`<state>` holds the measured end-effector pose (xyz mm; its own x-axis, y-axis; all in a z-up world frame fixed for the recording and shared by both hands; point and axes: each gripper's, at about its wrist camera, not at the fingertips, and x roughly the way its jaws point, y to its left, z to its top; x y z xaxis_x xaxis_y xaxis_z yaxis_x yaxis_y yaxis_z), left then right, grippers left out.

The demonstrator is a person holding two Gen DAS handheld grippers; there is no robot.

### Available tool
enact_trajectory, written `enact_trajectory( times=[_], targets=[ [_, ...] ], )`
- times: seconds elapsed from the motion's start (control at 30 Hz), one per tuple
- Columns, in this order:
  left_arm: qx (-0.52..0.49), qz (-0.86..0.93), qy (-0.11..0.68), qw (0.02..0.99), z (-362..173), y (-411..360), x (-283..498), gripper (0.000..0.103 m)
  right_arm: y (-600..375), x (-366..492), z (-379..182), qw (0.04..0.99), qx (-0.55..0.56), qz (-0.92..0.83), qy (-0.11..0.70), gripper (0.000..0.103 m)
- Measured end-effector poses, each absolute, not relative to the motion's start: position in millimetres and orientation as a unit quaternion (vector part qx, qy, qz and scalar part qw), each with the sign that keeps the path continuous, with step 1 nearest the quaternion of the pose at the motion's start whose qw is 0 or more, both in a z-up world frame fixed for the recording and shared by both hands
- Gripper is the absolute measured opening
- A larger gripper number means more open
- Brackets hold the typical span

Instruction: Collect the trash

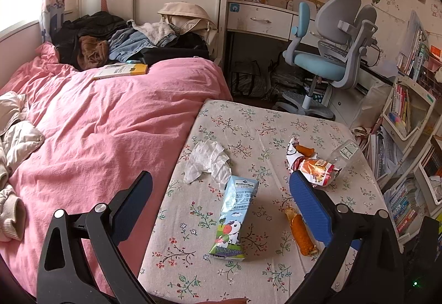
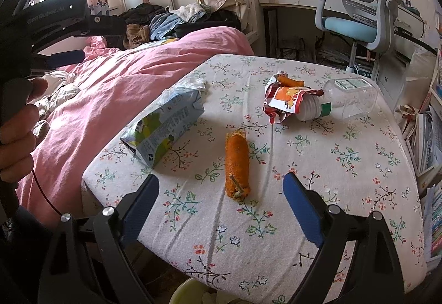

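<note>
Trash lies scattered on the floral-cloth table (image 1: 276, 262) ahead of both my grippers. My left gripper (image 1: 221, 201) is spread wide and holds nothing; between its fingers, lying flat, is the milk carton (image 1: 236, 217), with the crumpled tissue (image 1: 208, 161) just beyond it toward the bed (image 1: 110, 121). Near my left gripper's blue right finger, partly hidden behind it, lies the orange peel roll (image 1: 299, 230). Past that fingertip sits the crumpled snack wrapper (image 1: 313, 167), touching a clear plastic bottle (image 1: 345, 153) on its side.

My right gripper (image 2: 221, 195) is also wide open and empty. The orange peel roll (image 2: 236, 164) lies just ahead of it, centred between the two fingers, touching neither. The milk carton (image 2: 165, 124) is off to the left of that, and the snack wrapper (image 2: 287, 99) and bottle (image 2: 348, 97) lie farther out, to the right. A pale bin rim (image 2: 190, 293) shows under the table's near edge.
</note>
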<state>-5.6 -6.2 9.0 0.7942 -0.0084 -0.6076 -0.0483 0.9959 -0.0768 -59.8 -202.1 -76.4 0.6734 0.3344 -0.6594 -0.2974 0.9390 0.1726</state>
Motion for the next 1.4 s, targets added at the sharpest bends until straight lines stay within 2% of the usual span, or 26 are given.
enact_trajectory(
  times=[1.4],
  targets=[
    [-0.016, 0.010, 0.342, 0.939, -0.5, -13.3, -2.8, 0.096, -205.9, -58.4, -74.9, 0.920, 0.023, 0.153, 0.361, 0.092]
  ],
)
